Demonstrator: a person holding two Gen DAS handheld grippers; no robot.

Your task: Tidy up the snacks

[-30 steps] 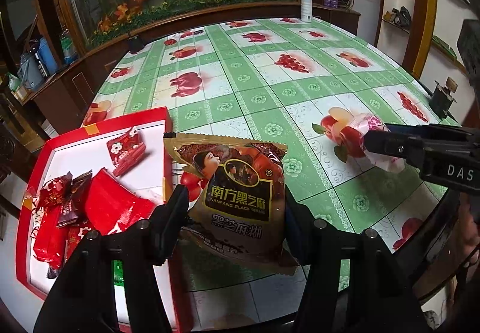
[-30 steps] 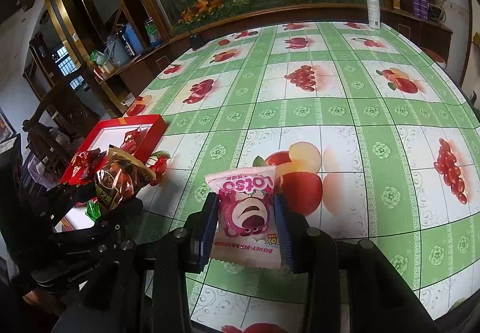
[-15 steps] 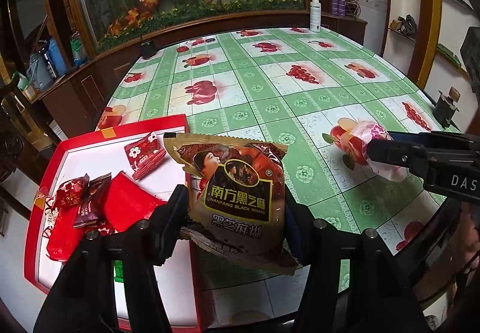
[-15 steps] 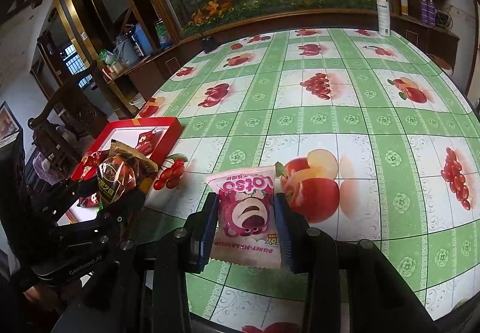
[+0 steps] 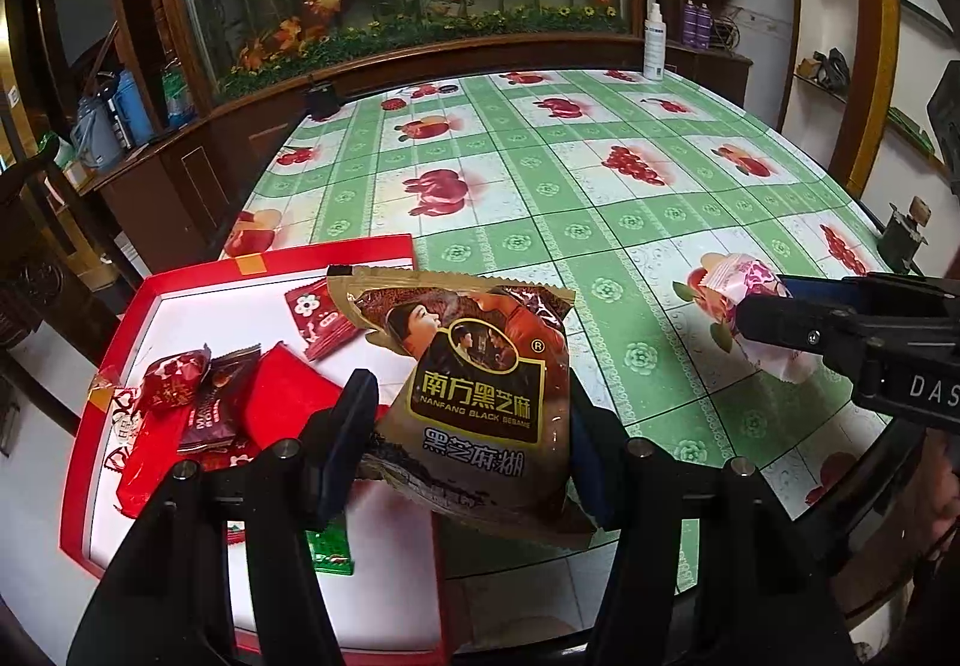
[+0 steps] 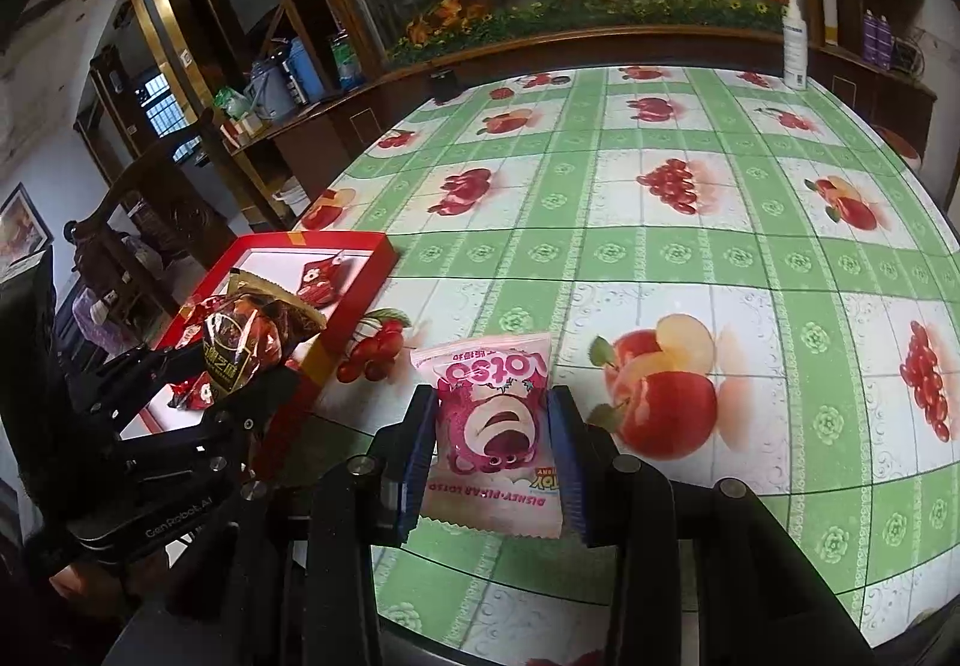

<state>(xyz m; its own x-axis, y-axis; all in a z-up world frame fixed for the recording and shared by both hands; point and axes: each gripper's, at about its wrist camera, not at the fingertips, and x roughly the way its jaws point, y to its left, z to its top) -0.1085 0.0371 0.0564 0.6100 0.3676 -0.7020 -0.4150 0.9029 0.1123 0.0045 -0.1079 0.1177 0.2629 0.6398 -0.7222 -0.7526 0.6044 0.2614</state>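
My left gripper (image 5: 474, 420) is shut on a brown black-sesame packet (image 5: 480, 384) and holds it above the right edge of a red tray (image 5: 180, 288) with a white floor. The tray holds several red snack packets (image 5: 282, 402) and a small green one (image 5: 330, 549). My right gripper (image 6: 493, 429) is shut on a pink Lotso packet (image 6: 495, 426) above the table's near edge. In the right wrist view the left gripper (image 6: 204, 366) with the sesame packet (image 6: 246, 336) is over the tray (image 6: 360, 270).
The round table (image 5: 600, 198) has a green-and-white fruit-print cloth. A white bottle (image 5: 654, 42) stands at its far edge. A wooden cabinet with a flower display runs behind the table. A dark wooden chair (image 6: 150, 222) stands left of the tray.
Both grippers have pulled back and risen a little, each keeping its packet. The left one stays over the tray's right edge.
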